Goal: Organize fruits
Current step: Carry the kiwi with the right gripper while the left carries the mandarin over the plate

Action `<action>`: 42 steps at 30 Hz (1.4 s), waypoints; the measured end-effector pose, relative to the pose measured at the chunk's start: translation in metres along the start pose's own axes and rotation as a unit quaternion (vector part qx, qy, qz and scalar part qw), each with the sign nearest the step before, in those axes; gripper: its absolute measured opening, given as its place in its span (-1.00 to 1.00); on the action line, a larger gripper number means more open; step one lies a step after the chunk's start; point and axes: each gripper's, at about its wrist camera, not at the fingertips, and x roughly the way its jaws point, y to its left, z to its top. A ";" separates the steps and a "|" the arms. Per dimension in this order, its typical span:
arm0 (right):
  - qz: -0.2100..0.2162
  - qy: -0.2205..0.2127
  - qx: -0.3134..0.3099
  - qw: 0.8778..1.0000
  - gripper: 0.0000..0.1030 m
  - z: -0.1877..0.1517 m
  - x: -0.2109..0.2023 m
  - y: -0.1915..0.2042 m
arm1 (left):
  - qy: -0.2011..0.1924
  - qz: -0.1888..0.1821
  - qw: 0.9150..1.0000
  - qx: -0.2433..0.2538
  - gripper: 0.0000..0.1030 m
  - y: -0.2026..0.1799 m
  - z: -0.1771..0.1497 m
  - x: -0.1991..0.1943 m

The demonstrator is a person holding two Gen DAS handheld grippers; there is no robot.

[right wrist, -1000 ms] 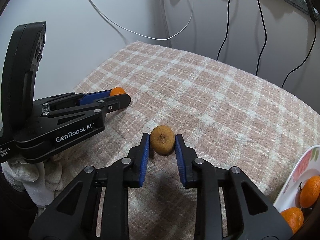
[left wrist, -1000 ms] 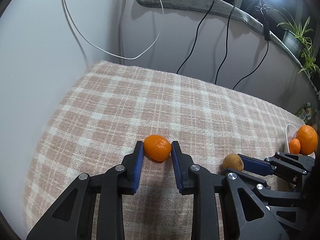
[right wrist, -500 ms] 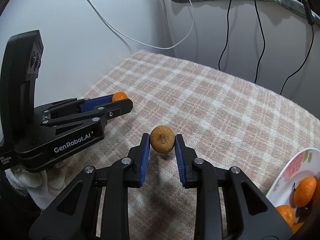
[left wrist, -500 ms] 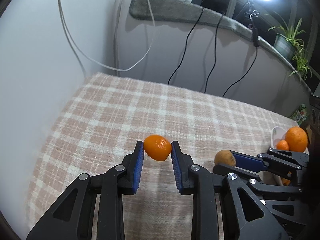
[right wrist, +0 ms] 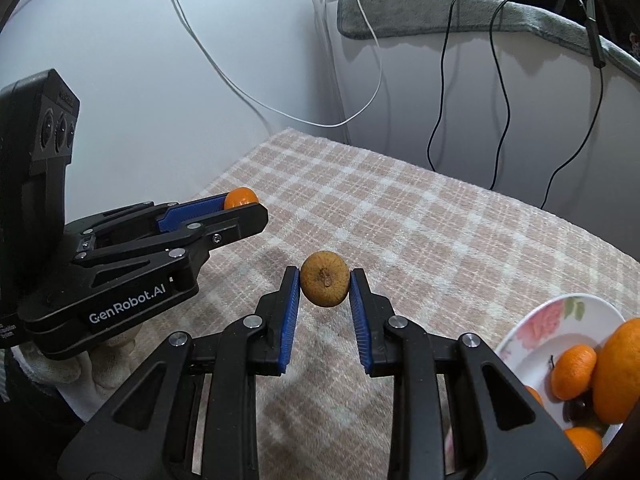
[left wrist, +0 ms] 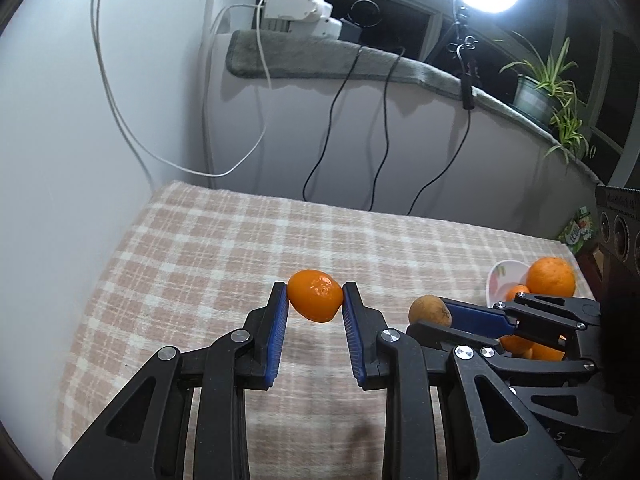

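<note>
On plaid cloth (right wrist: 420, 216) | 2 hand-held grippers: L (left wrist: 315, 300) w/ 1 mandarin (left wrist: 315, 295), R (right wrist: 325, 286) w/ 1 brown fruit (right wrist: 324, 284)

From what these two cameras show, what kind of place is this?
Probably a room in a home, not a lab. A table under a checked cloth stands against a wall, a potted plant sits on a padded window ledge, and a flowered plate holds oranges.

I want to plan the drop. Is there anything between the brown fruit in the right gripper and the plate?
Nothing visible. The brown fruit hangs over bare checked cloth; the plate, right of it, already holds oranges.
</note>
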 end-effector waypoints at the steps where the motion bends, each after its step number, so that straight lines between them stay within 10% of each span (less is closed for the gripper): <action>1: 0.000 -0.003 0.000 1.000 -0.49 0.000 -0.005 0.000 | -0.002 -0.001 1.000 0.002 -0.50 -0.003 0.000 -0.002; 42: -0.084 -0.065 0.067 0.992 -0.49 -0.038 -0.123 -0.099 | 0.001 -0.095 0.993 0.075 -0.50 -0.127 -0.002 -0.001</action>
